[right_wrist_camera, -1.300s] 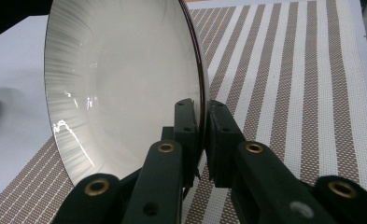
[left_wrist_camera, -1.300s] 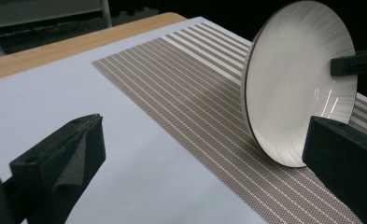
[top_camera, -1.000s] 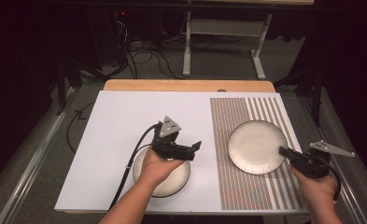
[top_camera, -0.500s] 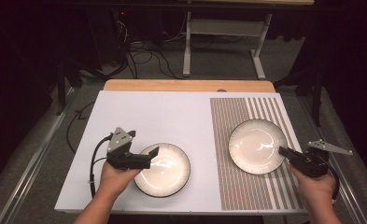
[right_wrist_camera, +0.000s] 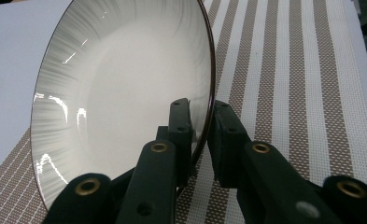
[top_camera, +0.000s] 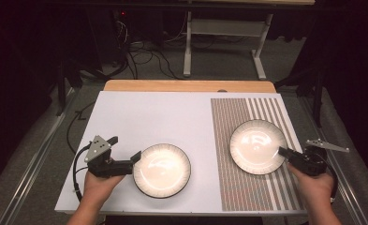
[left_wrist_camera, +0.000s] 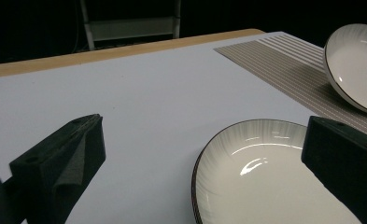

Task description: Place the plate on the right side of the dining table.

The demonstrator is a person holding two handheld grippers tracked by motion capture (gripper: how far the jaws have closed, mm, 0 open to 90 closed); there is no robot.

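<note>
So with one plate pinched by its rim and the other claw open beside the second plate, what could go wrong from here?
1. The right claw grips the glossy white dark-rimmed plate on the striped mat only at its thin rim, so the plate could slip or swing if lifted.
2. The open left claw sits low at the matching white plate on the plain white board; a jaw might shove it sideways instead of straddling the rim.

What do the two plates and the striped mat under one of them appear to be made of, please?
Plate on the white sheet: likely glazed ceramic, with glossy highlights, faint radial streaks and a dark rim line. Plate on the mat: the same look, its edge between the jaws of the right tool. Striped mat: apparently woven vinyl or fabric, with a matte mesh texture in brown and white stripes.
</note>
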